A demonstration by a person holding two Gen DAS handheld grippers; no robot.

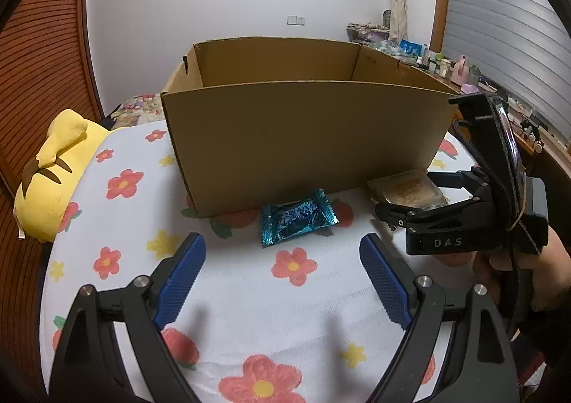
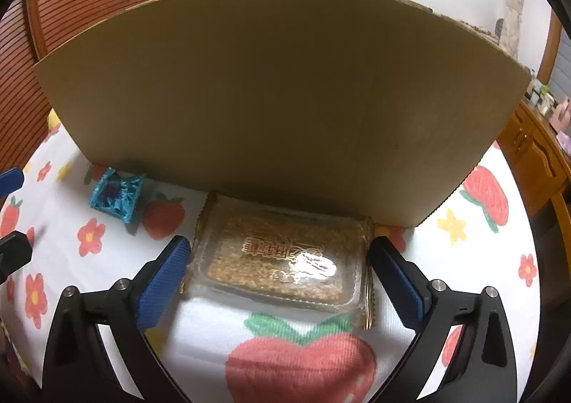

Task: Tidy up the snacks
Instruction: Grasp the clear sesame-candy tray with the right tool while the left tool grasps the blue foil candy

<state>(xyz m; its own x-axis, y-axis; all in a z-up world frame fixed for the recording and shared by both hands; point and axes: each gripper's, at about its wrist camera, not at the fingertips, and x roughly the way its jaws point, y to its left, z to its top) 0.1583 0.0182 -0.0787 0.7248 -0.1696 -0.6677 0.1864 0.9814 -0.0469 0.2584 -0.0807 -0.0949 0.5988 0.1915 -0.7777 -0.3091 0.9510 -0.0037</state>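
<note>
An open cardboard box point(image 1: 296, 139) stands on the flowered cloth; its near wall fills the right wrist view point(image 2: 278, 99). A blue foil snack packet point(image 1: 298, 217) lies in front of the box, just beyond my open, empty left gripper point(image 1: 282, 253); it also shows in the right wrist view point(image 2: 117, 196). A clear-wrapped brown snack bar point(image 2: 285, 256) lies against the box wall, between the open jaws of my right gripper point(image 2: 278, 253), which straddle it without closing. The bar point(image 1: 407, 190) and the right gripper point(image 1: 414, 196) also show in the left wrist view.
A yellow plush toy point(image 1: 53, 167) lies at the left edge of the flowered cloth point(image 1: 285, 313). A wooden slatted wall point(image 1: 39, 56) stands on the left. A wooden dresser point(image 2: 535, 153) with small bottles stands to the right.
</note>
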